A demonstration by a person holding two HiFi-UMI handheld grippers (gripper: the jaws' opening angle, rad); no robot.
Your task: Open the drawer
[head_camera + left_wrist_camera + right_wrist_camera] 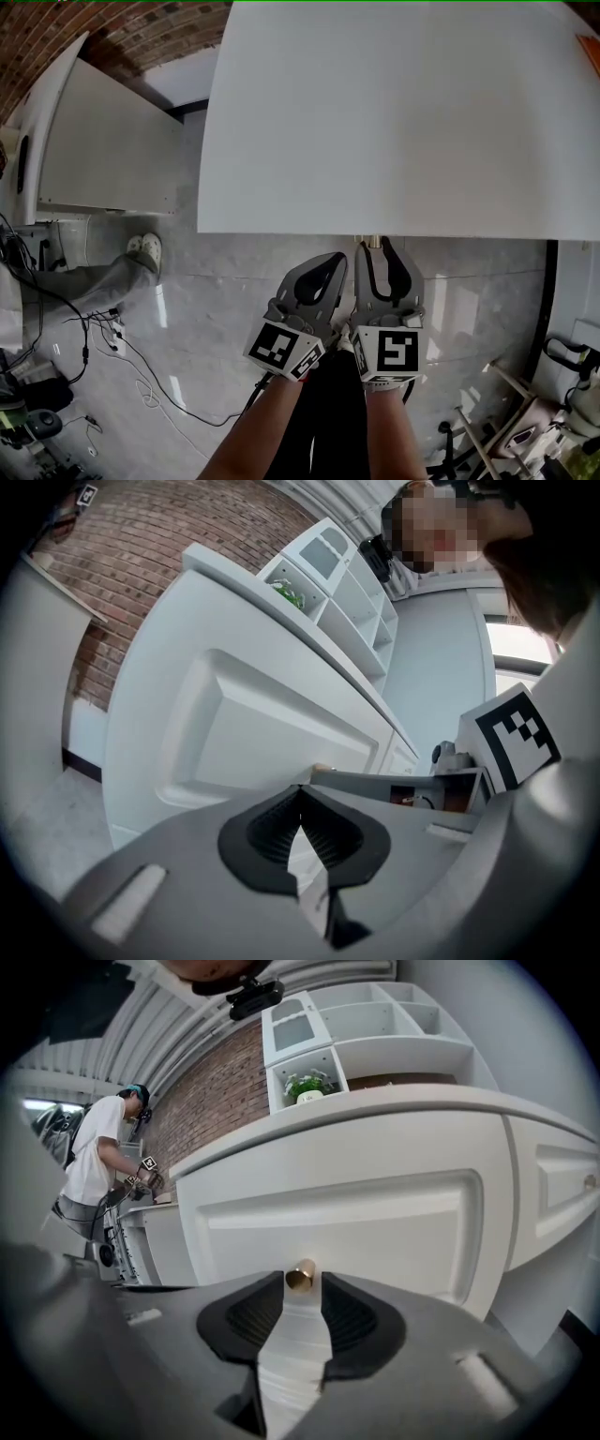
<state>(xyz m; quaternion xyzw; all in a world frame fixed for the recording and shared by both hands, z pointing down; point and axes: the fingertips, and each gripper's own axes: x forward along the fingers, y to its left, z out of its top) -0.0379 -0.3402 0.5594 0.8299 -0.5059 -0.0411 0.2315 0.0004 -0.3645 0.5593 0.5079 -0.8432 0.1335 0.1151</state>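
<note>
I was at the grasping step, with the drawer not yet pulled. My right gripper pointed straight at the white drawer front, which sat under the near edge of the desk. Judging from the head view, the drawer looked fully shut. The right jaws stood apart, and the small brass knob sat just between their tips. A thin gap showed on either side of it, so I judged them not clamped.

My left gripper hung just to the left of the right one, near the same front panel. Its jaws were together, with nothing in them.

The next move, as I read it, called for easing the right gripper a touch farther in, so the pads reached past the knob's head. Then I would close firmly on it and pull straight toward myself, level with the drawer's run. The knob was small and smooth, so a shallow grip risked slipping off.
</note>
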